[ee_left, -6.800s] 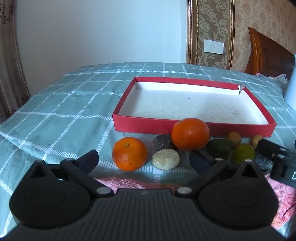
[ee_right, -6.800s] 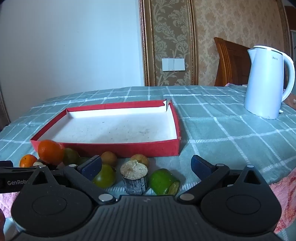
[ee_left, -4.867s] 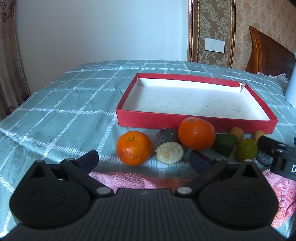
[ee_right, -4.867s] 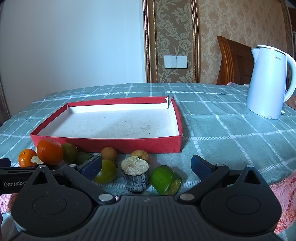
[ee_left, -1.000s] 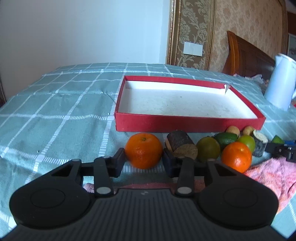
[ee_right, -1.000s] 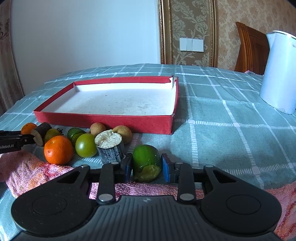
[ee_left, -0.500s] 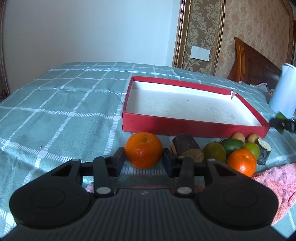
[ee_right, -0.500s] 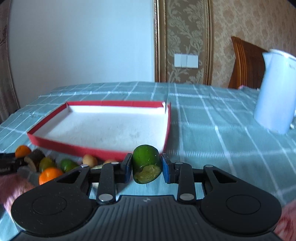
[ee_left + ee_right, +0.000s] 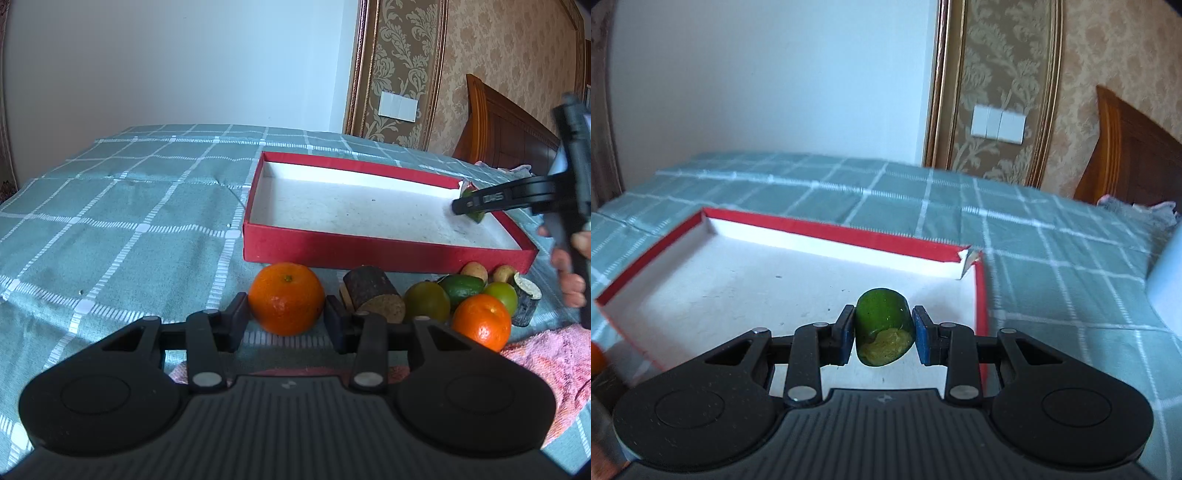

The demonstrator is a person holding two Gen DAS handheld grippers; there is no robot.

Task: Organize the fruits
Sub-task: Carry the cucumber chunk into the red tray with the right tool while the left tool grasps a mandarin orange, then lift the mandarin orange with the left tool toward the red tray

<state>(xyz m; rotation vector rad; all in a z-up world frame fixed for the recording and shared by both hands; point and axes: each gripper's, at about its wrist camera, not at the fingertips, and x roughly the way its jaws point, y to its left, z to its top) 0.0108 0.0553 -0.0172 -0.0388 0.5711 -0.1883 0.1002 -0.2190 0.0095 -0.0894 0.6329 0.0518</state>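
Presently the tray point(image 9: 369, 247) is empty; right gripper point(image 9: 883, 334) holds a green fruit point(image 9: 882, 325) above it, left gripper point(image 9: 286, 319) clamps an orange point(image 9: 286, 297), other fruits unsorted at lower right.

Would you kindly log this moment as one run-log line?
left gripper: shut on orange, on cloth | right gripper: shut on green fruit piece, above red tray | tray: no fruit inside

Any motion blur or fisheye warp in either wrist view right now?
Left wrist: sharp; the orange is crisp, only the right gripper at the frame's edge smears. Right wrist: the tray and cloth are motion-blurred, the held green fruit stays sharp. Both bend straight lines near the edges.
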